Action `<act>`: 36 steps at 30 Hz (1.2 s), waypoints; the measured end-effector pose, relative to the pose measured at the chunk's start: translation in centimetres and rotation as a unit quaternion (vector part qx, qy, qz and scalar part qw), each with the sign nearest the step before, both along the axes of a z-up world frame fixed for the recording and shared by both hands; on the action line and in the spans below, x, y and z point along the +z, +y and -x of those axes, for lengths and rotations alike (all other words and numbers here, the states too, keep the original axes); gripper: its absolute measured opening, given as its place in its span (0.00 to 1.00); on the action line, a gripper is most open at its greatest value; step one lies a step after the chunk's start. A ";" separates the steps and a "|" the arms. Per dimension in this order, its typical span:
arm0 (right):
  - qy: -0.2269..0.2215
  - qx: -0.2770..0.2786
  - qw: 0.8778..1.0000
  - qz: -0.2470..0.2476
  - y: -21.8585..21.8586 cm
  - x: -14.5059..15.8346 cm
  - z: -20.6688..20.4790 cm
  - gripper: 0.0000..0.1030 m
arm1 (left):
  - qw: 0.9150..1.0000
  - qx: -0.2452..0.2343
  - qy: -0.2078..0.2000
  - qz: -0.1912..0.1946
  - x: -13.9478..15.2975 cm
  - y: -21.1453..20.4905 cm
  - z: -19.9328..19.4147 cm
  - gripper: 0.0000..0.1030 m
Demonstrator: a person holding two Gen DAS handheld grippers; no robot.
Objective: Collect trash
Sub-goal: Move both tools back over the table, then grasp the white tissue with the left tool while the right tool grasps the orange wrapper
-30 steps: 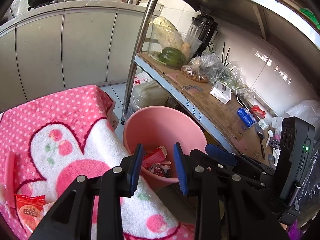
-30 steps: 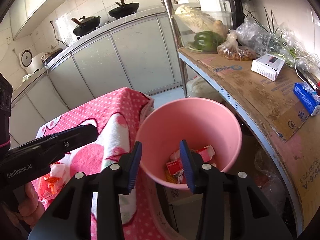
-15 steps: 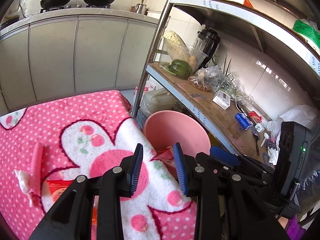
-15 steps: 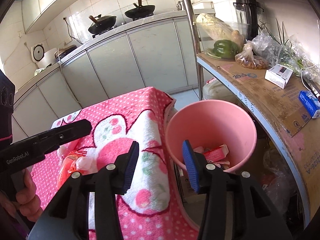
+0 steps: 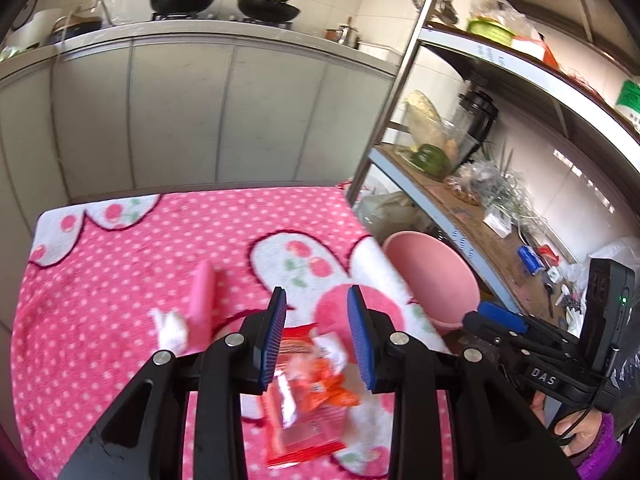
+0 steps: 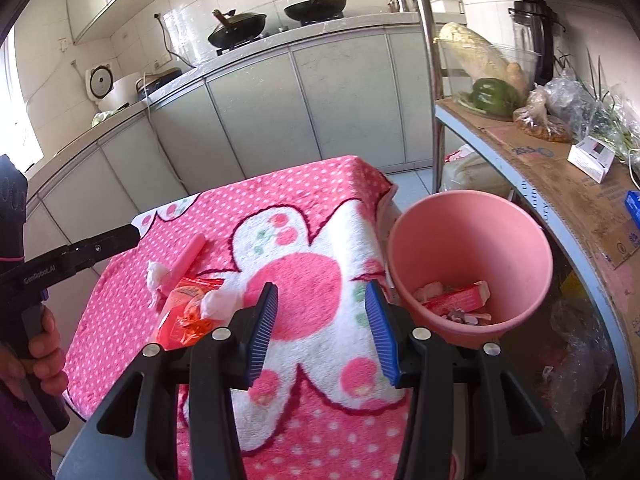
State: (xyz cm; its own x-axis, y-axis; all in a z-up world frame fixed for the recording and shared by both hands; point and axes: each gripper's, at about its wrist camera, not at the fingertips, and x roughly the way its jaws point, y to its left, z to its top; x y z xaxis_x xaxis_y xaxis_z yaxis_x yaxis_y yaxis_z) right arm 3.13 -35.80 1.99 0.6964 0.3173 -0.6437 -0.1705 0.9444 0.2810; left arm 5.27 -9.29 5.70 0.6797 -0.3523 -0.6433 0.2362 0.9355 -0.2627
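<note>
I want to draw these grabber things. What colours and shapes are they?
Each gripper, left gripper and right gripper, has a black angular frame with silver bolts and two flat blue ribbed pads. White lettering marks the handles. A black cable trails by the right hand, which wears a purple sleeve.

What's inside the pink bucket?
In the pink bucket lie a red snack wrapper, a whitish crumpled scrap and other small bits of trash. The near wall hides the bottom, so anything underneath cannot be seen.

Bright daylight, strong fisheye bending with dark corners; the left view is motion-blurred.
</note>
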 end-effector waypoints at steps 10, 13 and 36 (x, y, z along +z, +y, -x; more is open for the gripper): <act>0.020 0.034 0.999 -0.014 2.7 -1.1 0.2 0.45 | 0.997 0.068 0.020 -0.017 -2.7 8.0 0.8 0.30; 0.028 0.041 0.999 -0.019 3.1 -1.5 0.1 0.45 | 0.997 0.074 0.031 -0.015 -3.9 9.3 0.9 0.30; 0.050 0.119 0.991 -0.034 7.9 -2.5 -0.5 0.45 | 0.995 0.085 0.057 0.023 -8.8 10.0 -2.5 0.11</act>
State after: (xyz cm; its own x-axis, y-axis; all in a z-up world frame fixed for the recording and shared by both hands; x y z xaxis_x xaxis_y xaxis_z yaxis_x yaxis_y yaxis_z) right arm 3.64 -27.88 -0.48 0.5298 0.5099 -0.6777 -0.3543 0.8591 0.3695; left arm 7.73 0.73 -3.11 0.6554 -0.2690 -0.7058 0.0422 0.9460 -0.3214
